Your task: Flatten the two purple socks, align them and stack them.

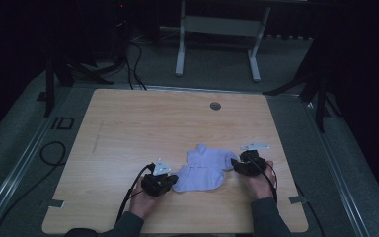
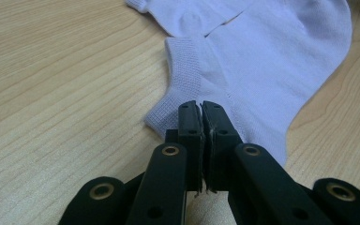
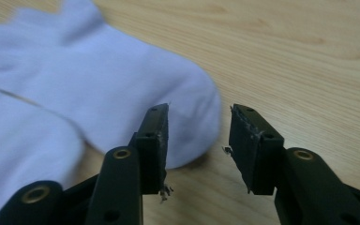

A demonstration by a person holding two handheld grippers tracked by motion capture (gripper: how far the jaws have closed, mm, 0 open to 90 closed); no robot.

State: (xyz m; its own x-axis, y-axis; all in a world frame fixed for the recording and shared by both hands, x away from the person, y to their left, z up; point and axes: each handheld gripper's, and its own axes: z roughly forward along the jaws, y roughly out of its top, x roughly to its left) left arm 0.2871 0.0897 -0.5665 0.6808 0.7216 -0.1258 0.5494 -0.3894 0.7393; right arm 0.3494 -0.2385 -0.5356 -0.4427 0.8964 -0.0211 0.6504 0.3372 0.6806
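White socks [image 1: 205, 168] on desk [image 1: 128, 133]: L claw [image 2: 201, 110] clamped on cuff edge; R claw [image 3: 198, 129] half-open, empty, at toe.

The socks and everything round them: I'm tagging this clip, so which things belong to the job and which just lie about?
In the job:
- two white socks
- left gripper, shut on a sock's cuff
- right gripper, open at a toe

Lying about:
- table's grommet
- floor cables
- metal frame

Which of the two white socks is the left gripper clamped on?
The nearer sock, gripped at its ribbed cuff by the left gripper; the farther sock lies partly under it, ungripped.
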